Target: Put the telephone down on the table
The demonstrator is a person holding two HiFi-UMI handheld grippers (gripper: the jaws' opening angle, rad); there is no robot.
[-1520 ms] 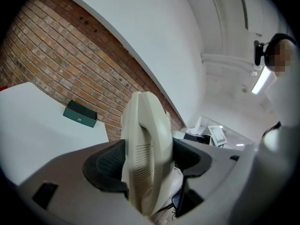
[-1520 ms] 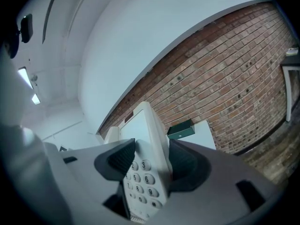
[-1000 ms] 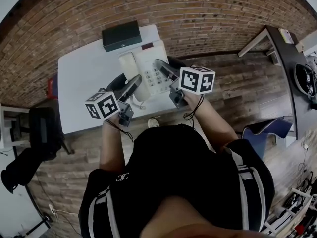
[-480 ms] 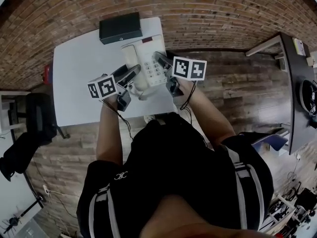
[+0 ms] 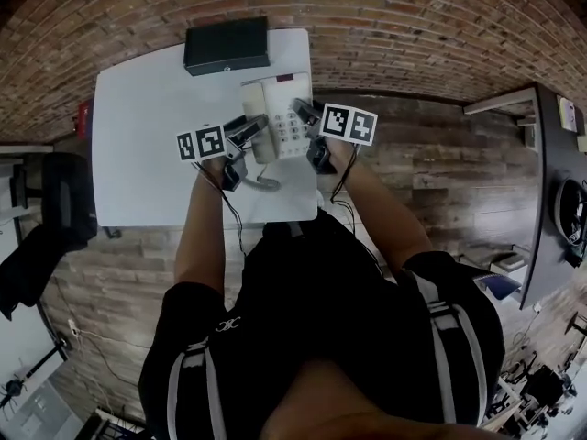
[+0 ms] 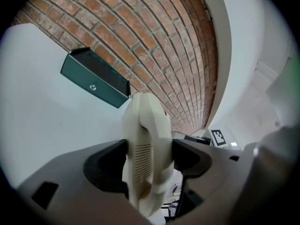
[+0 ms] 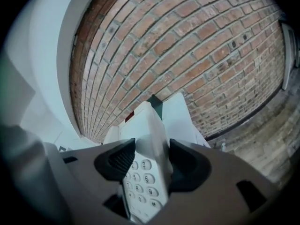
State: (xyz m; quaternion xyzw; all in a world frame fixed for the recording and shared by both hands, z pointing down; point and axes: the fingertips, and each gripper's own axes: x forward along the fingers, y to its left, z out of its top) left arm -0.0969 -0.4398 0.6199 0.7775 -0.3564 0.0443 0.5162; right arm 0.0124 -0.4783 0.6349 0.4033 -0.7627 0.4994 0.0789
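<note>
Jaws of the left gripper (image 6: 149,159) clamp a cream plastic handset (image 6: 146,121) at its slotted grille; the right gripper's (image 7: 148,162) pinch the phone (image 7: 142,125) beside its round keys.

the telephone (image 5: 284,122) is cream plastic, smooth with a dull sheen. its handset (image 6: 146,144) has a finely slotted grille. the left gripper (image 6: 149,156) and right gripper (image 7: 152,161) have matt dark-grey plastic jaws, one of the right's ribbed inside. the counter (image 5: 147,163) is smooth matt white. at its twelve o'clock edge, a box (image 5: 227,46) looks matt dark green. the wall (image 5: 413,16) is rough brick and the floor (image 5: 440,163) is worn wood planks.
</note>
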